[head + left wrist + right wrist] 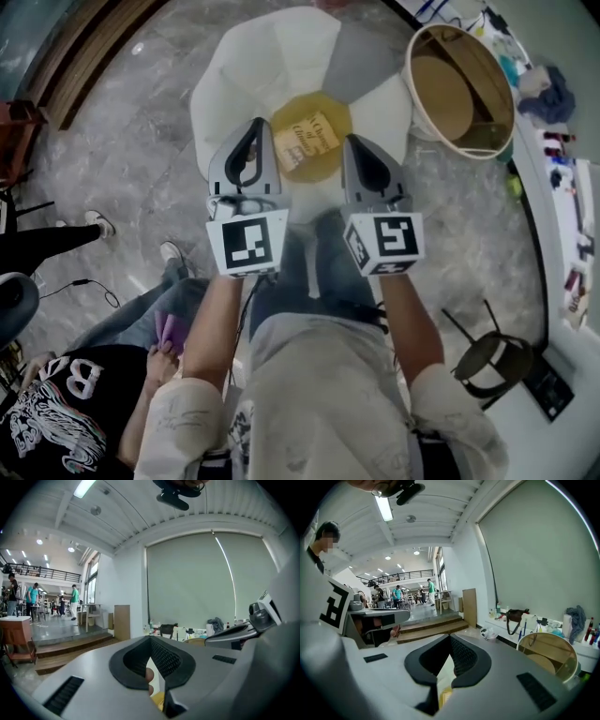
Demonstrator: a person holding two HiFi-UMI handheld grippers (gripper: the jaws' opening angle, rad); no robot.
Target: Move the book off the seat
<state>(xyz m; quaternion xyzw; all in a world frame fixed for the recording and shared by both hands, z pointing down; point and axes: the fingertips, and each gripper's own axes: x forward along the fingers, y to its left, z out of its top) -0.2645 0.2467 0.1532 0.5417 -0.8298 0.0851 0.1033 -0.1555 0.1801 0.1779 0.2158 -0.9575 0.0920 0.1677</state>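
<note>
Two sets of jaws, both pinched shut and empty: left gripper (256,124) and right gripper (352,141) hang over the seat (253,56), flanking the book (307,141) at its middle, seemingly lining up a two-sided lift.

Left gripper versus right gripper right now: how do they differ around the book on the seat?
The left gripper is left of the book, tip over a white panel of the seat; the right gripper is right of the book, tip at the edge of the seat's yellow middle. In the head view the left gripper's tip reaches higher up the picture than the right gripper's. Both are shut and hold nothing.
</note>
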